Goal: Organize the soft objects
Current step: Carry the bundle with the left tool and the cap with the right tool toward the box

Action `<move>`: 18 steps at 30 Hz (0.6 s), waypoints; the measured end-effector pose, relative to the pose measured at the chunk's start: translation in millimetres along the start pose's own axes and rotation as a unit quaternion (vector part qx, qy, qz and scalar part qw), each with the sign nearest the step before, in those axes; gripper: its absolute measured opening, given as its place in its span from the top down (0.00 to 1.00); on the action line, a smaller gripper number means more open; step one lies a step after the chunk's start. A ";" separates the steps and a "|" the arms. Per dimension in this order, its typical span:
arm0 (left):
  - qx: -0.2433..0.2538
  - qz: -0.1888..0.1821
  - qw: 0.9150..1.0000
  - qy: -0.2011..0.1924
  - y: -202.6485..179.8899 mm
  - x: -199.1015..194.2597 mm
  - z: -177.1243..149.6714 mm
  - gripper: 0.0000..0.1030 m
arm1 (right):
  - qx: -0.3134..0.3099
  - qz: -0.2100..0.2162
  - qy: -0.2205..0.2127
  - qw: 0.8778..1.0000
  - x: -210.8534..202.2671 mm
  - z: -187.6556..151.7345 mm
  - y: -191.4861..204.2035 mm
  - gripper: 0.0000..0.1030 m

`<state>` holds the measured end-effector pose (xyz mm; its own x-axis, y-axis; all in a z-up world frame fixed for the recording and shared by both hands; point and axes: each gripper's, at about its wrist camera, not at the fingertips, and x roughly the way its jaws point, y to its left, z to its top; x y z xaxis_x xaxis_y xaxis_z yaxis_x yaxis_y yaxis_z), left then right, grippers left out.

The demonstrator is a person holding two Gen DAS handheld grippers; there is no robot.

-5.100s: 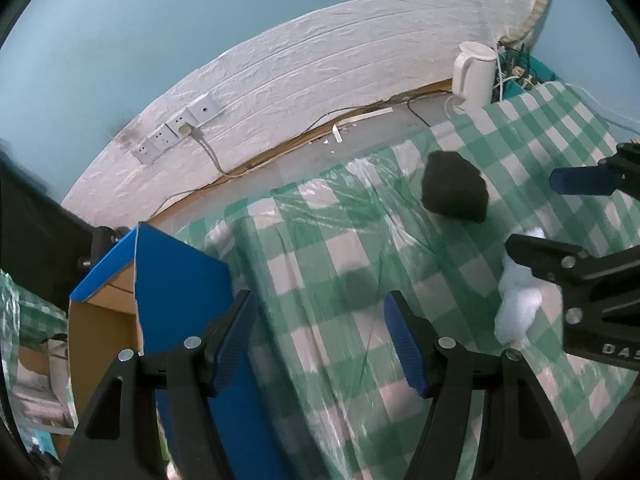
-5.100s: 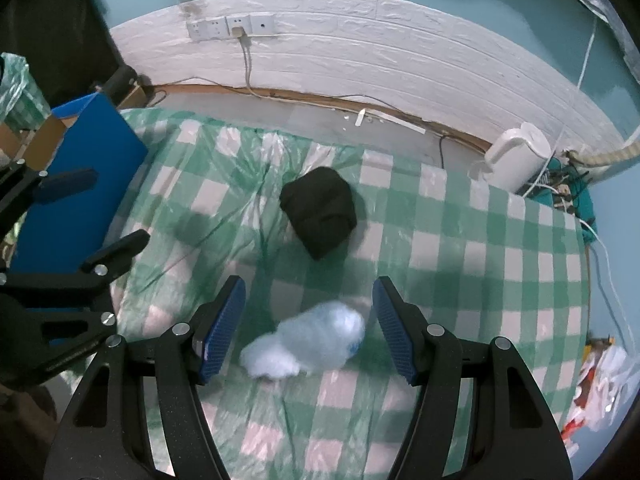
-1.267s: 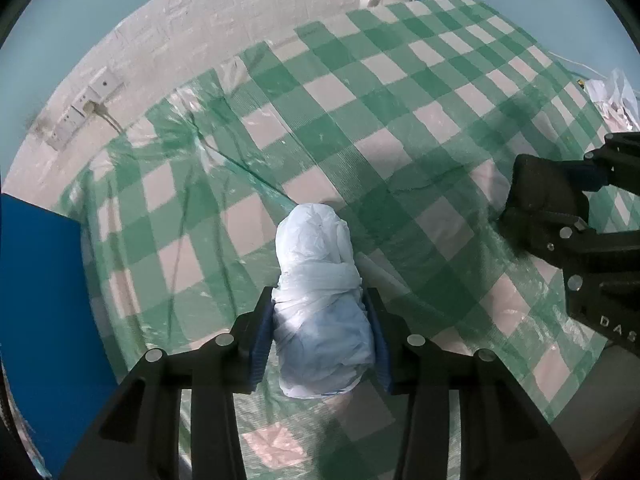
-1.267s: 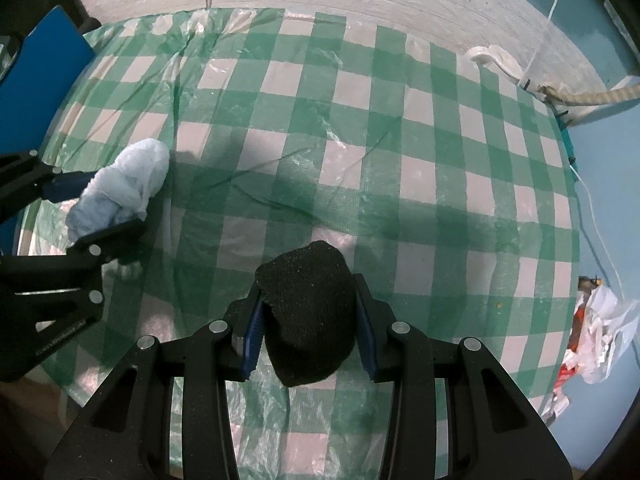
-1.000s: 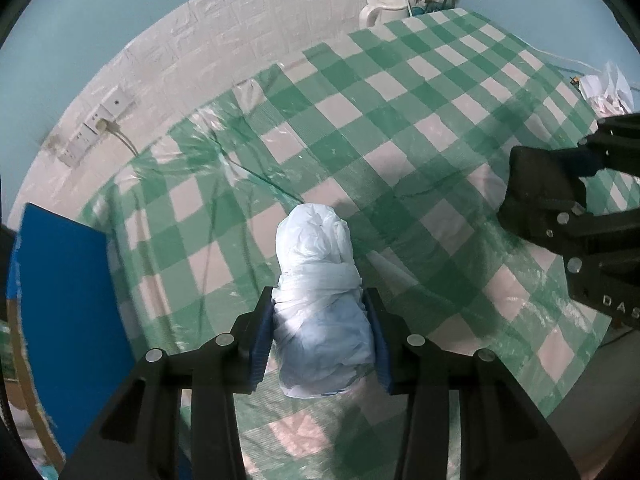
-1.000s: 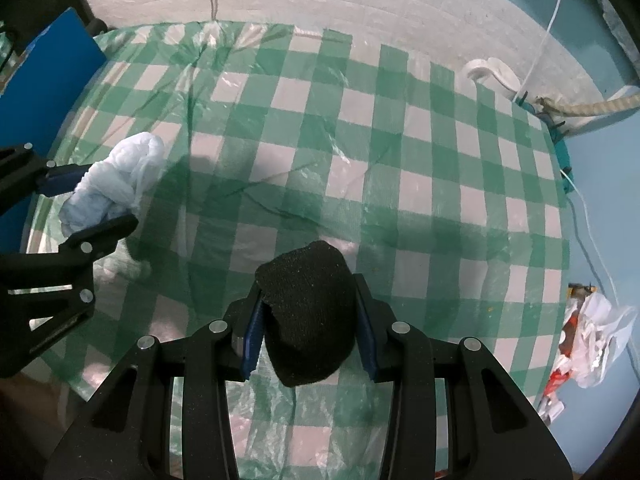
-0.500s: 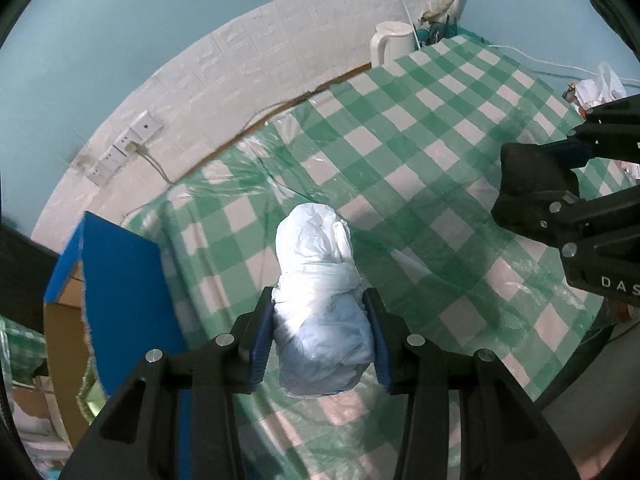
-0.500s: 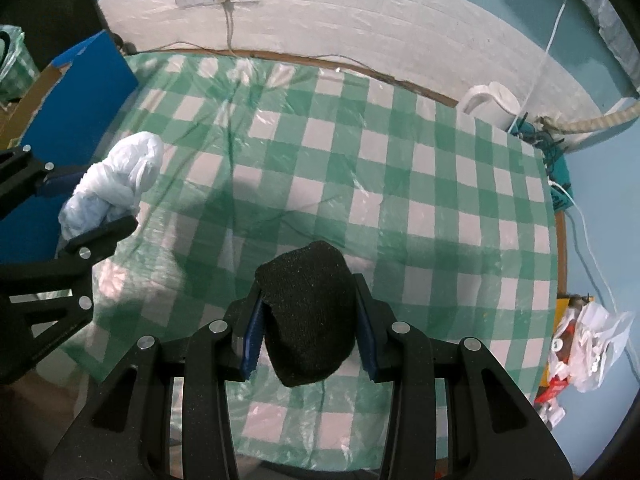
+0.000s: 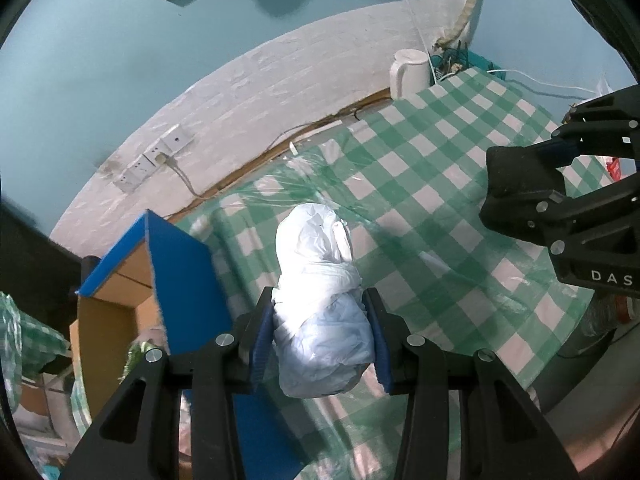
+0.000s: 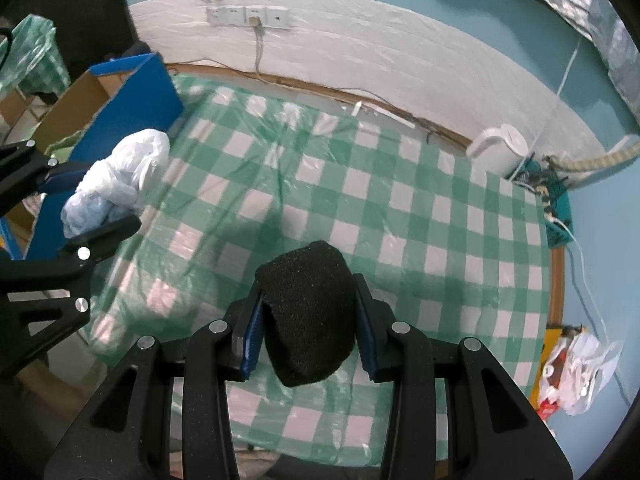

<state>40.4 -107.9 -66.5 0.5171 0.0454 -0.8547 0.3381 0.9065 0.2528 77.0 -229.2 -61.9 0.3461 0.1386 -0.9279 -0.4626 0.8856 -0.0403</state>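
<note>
My left gripper (image 9: 318,338) is shut on a white and pale blue plastic bundle (image 9: 320,300) and holds it high above the table's left edge, beside the blue-sided cardboard box (image 9: 180,264). The bundle also shows in the right wrist view (image 10: 116,182). My right gripper (image 10: 308,338) is shut on a black knitted soft object (image 10: 310,312) and holds it above the near part of the green checked tablecloth (image 10: 400,208). The black object also shows in the left wrist view (image 9: 520,180).
A white kettle (image 9: 408,74) and a teal basket of cables (image 10: 552,184) stand at the table's far right corner. Wall sockets (image 10: 248,16) sit on the white brick strip. A plastic bag of rubbish (image 10: 576,368) lies on the floor at right.
Both grippers have risen higher above the table with their objects still held. The left one has shifted toward the blue box, which now shows its open top.
</note>
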 end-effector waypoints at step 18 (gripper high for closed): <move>-0.022 0.033 0.999 -0.027 44.9 -31.1 -26.6 0.58 | -0.043 0.026 -0.025 0.998 -17.1 29.8 54.3 0.63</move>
<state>18.6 -57.4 -40.7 0.5791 0.0838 -0.8109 0.2671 0.9203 0.2858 70.3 -170.3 -37.2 0.3601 0.2067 -0.9097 -0.5486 0.8356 -0.0273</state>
